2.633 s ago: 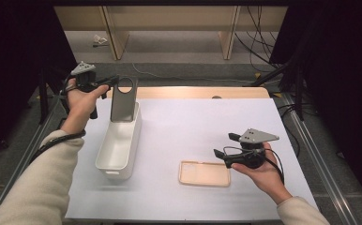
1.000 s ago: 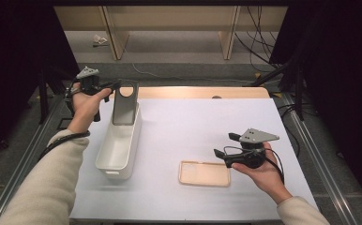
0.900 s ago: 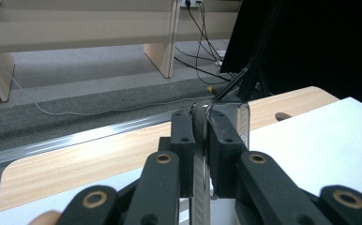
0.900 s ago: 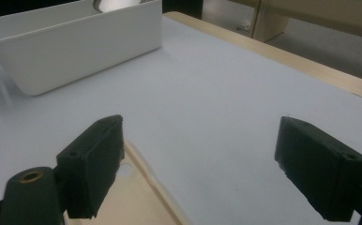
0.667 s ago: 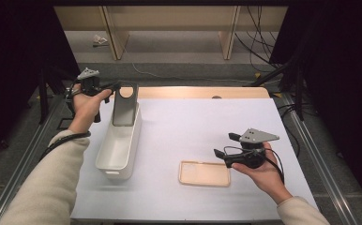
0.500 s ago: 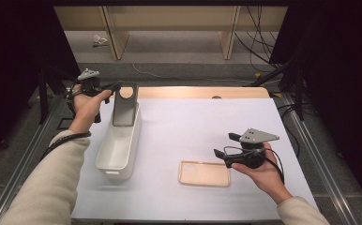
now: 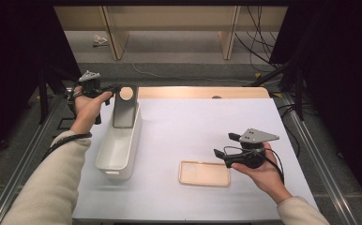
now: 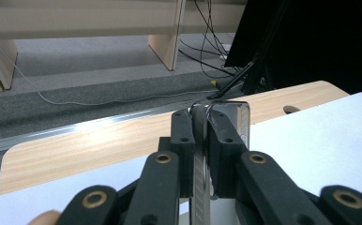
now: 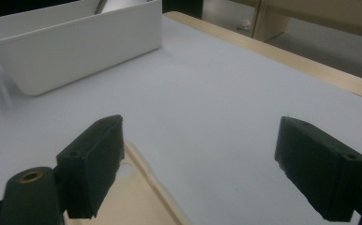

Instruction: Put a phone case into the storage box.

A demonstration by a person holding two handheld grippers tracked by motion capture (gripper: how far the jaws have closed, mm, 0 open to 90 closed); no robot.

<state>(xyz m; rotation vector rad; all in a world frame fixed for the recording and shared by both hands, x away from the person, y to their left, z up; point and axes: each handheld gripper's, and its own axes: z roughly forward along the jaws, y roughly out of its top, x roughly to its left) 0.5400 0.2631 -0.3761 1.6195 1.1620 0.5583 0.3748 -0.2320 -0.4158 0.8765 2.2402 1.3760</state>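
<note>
Over the far end of the long white plastic bin (image 7: 119,145), the left claw (image 7: 115,88) is clamped on the top edge of a dark grey phone case with a round cut-out (image 7: 124,108); the left claw view shows its jaws pinched tight on that thin edge (image 8: 200,140). The case hangs upright with its lower end inside the bin, seemingly not yet released. A second, beige phone case (image 7: 204,173) lies flat on the white worktop (image 7: 193,122), just beside the right claw (image 7: 222,146), whose jaws stand wide apart around nothing. By my judgement, one case is nearly binned and the beige one remains. Compared with a few seconds earlier, the left hand has shifted slightly; the right has kept still.
</note>
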